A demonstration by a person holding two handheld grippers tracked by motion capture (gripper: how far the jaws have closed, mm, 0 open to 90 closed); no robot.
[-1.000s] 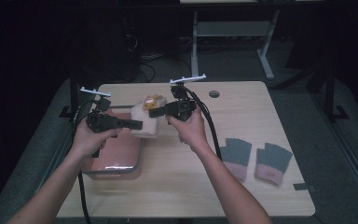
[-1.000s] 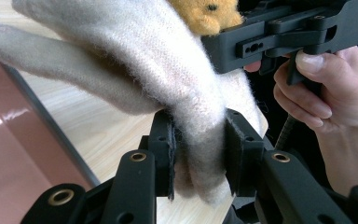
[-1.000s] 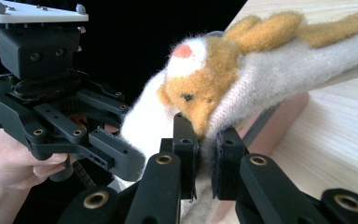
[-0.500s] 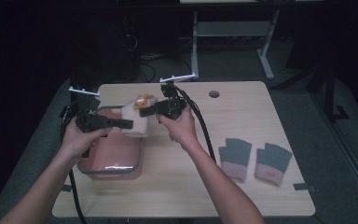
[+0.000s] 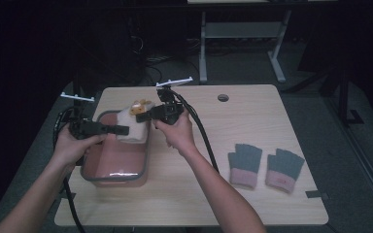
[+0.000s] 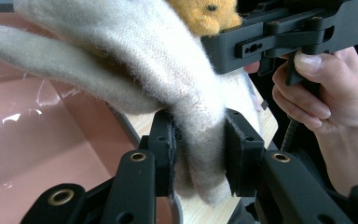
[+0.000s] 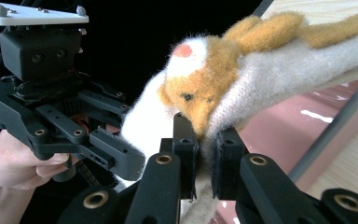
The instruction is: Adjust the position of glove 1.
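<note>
Both my grippers have carried the cream mitten (image 5: 132, 127) leftward over the pink tub (image 5: 116, 160), left gripper (image 5: 121, 129) and right gripper (image 5: 143, 117) each pinching an edge so it hangs clear, left-centre of the high view.

Looks like a lab or test room, pretty dark; a plain wooden table (image 5: 252, 126) with a cable hole (image 5: 223, 97) fills the middle; loose cables (image 5: 145, 56) and a metal desk frame (image 5: 243, 34) sit top centre on grey carpet (image 5: 320, 111).
</note>
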